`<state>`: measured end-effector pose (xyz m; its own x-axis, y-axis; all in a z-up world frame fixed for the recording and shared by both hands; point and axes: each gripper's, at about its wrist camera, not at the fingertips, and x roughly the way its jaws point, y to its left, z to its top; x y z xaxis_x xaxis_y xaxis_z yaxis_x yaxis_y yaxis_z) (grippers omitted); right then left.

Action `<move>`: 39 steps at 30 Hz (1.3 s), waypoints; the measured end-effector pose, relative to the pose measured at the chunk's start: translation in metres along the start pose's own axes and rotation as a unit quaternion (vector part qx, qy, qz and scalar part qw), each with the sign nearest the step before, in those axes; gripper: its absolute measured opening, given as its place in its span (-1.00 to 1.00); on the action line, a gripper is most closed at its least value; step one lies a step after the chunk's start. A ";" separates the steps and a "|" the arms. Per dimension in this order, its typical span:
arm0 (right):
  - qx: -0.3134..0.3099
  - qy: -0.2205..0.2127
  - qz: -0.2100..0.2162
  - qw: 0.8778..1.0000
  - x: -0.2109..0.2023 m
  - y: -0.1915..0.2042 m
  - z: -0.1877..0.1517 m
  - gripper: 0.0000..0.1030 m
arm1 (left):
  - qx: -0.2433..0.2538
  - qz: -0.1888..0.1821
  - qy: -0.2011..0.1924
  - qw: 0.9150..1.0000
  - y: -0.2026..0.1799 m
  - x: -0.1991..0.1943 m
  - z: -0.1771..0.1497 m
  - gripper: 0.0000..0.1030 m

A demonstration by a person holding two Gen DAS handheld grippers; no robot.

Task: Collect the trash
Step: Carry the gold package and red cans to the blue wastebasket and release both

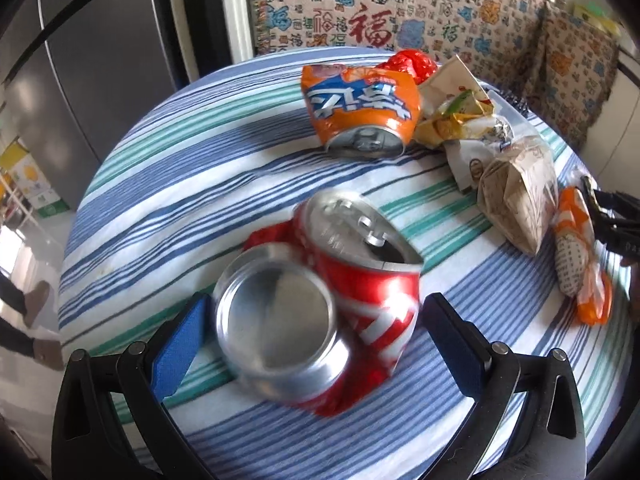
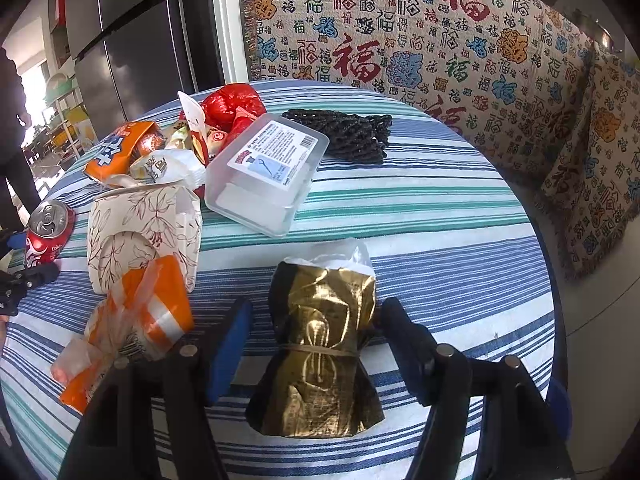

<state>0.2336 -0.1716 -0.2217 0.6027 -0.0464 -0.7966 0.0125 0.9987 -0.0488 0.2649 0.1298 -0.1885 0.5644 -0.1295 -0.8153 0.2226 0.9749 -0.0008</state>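
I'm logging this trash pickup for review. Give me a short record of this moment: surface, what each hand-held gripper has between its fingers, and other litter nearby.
surface: round table with striped cloth
left hand-held gripper: fingers either side of a crushed red can, gaps visible, not pressing
right hand-held gripper: fingers either side of a gold foil packet, not touching
other litter: orange can, clear plastic box, floral paper bag, orange wrapper

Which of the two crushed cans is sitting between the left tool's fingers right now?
The red can, crumpled, with its silver bottom toward the camera. The orange can lies farther back on the striped tablecloth, beside the pile of wrappers.
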 end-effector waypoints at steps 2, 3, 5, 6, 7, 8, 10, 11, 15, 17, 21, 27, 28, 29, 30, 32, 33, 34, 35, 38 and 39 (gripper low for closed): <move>-0.007 0.007 0.005 1.000 -0.004 0.001 -0.003 0.32 | -0.002 -0.001 0.000 1.000 0.001 0.003 0.005 0.99; -0.009 0.014 0.005 1.000 -0.005 -0.001 -0.003 0.32 | -0.002 -0.001 0.001 1.000 0.001 0.005 0.007 0.99; 0.000 0.030 0.008 1.000 -0.009 -0.005 -0.004 0.32 | -0.001 -0.002 0.001 1.000 0.001 0.008 0.011 0.99; 0.009 0.033 0.012 0.999 -0.012 -0.008 -0.004 0.32 | 0.001 -0.004 0.001 1.000 0.001 0.009 0.012 0.99; 0.017 0.030 0.013 0.999 -0.016 -0.010 -0.003 0.32 | 0.005 -0.006 0.000 1.000 0.000 0.009 0.011 0.98; 0.021 0.028 0.014 0.999 -0.018 -0.012 -0.002 0.30 | 0.008 -0.007 -0.005 1.000 -0.001 0.007 0.011 0.83; 0.017 0.037 0.019 0.999 -0.019 -0.010 -0.001 -0.28 | 0.016 -0.008 -0.014 1.000 -0.004 0.004 0.010 0.71; 0.010 0.047 0.021 0.999 -0.018 -0.008 -0.001 -0.28 | 0.019 -0.004 -0.018 1.000 -0.006 0.002 0.009 0.70; 0.010 0.041 0.024 0.999 -0.028 -0.007 -0.002 -0.35 | 0.013 0.000 -0.035 0.999 -0.006 -0.010 0.005 0.69; 0.017 0.034 0.030 0.999 -0.038 -0.011 -0.004 -0.35 | 0.004 0.001 -0.042 0.999 -0.006 -0.017 0.003 0.69; 0.016 0.018 0.033 0.999 -0.060 -0.022 -0.013 -0.35 | -0.005 0.002 -0.058 0.998 -0.007 -0.036 0.000 0.69; 0.018 0.017 0.035 0.999 -0.082 -0.055 -0.031 -0.35 | -0.015 -0.010 -0.082 0.996 -0.031 -0.069 0.009 0.69; 0.022 0.014 0.034 0.999 -0.087 -0.065 -0.035 -0.35 | -0.014 -0.015 -0.084 0.996 -0.039 -0.075 0.012 0.69; 0.028 0.013 0.033 0.999 -0.093 -0.075 -0.037 -0.35 | -0.011 -0.024 -0.086 0.996 -0.051 -0.080 0.014 0.69; 0.034 0.011 0.030 0.999 -0.099 -0.084 -0.040 -0.35 | -0.006 -0.033 -0.088 0.996 -0.064 -0.086 0.017 0.69; 0.046 0.003 0.018 0.999 -0.112 -0.108 -0.045 -0.35 | 0.012 -0.054 -0.094 0.994 -0.095 -0.096 0.021 0.69; 0.055 0.002 0.012 0.998 -0.118 -0.123 -0.049 -0.35 | 0.022 -0.066 -0.097 0.993 -0.112 -0.100 0.024 0.69; 0.064 0.001 0.004 0.998 -0.124 -0.138 -0.053 -0.35 | 0.030 -0.080 -0.098 0.992 -0.130 -0.103 0.026 0.70; 0.070 0.000 -0.003 0.998 -0.128 -0.149 -0.057 -0.35 | 0.039 -0.100 -0.096 0.990 -0.155 -0.106 0.029 0.70; 0.083 -0.001 -0.043 0.996 -0.142 -0.191 -0.074 -0.35 | 0.053 -0.154 -0.086 0.983 -0.212 -0.107 0.039 0.70; 0.090 0.000 -0.050 0.995 -0.145 -0.202 -0.080 -0.35 | 0.056 -0.174 -0.081 0.980 -0.231 -0.108 0.041 0.70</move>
<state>0.0796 -0.3684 -0.1442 0.5915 -0.1466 -0.7929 0.2156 0.9763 -0.0196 0.1853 -0.0892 -0.0766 0.5553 -0.4862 -0.6747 0.5047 0.8419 -0.1913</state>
